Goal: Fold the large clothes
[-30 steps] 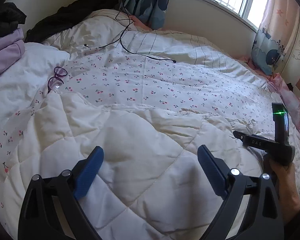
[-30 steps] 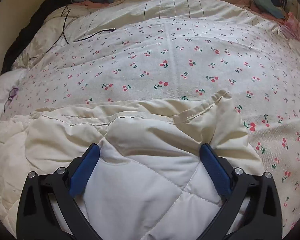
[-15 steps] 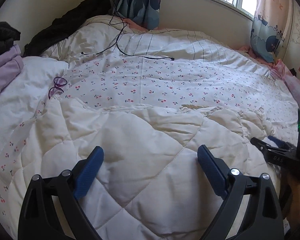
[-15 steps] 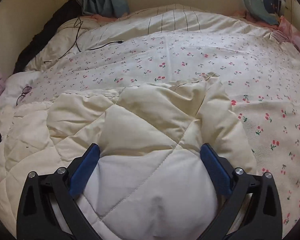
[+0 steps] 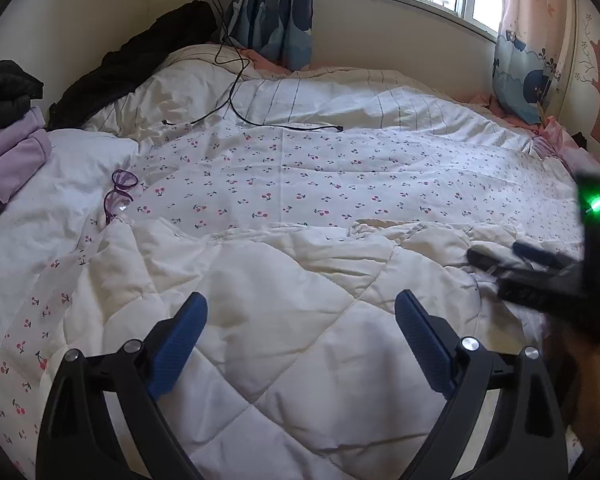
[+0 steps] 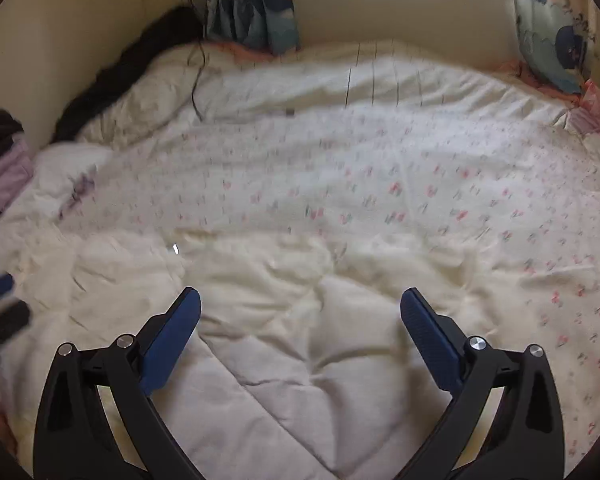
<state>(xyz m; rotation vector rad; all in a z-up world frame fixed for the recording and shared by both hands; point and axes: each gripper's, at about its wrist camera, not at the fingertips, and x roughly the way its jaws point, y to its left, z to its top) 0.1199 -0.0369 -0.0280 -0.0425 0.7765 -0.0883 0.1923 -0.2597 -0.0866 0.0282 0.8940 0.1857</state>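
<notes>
Cream quilted comforter folded partway over the cherry-print side, both grippers spread above it.

The quilted comforter (image 5: 284, 320) lies along the bed's near edge. The left gripper (image 5: 300, 320) and right gripper (image 6: 300, 320) stand wide apart, pinching nothing. Judged: take the near corners evenly, so the next fold lands square. The left view shows purple glasses (image 5: 120, 192) at the fold's left end and a charging cable (image 5: 260, 120); the right view is motion-blurred.

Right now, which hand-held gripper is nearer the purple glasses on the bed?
Left. The left hand-held gripper sits over the quilt's left part, glasses ahead-left. The right hand-held gripper is at the far right edge.
</notes>
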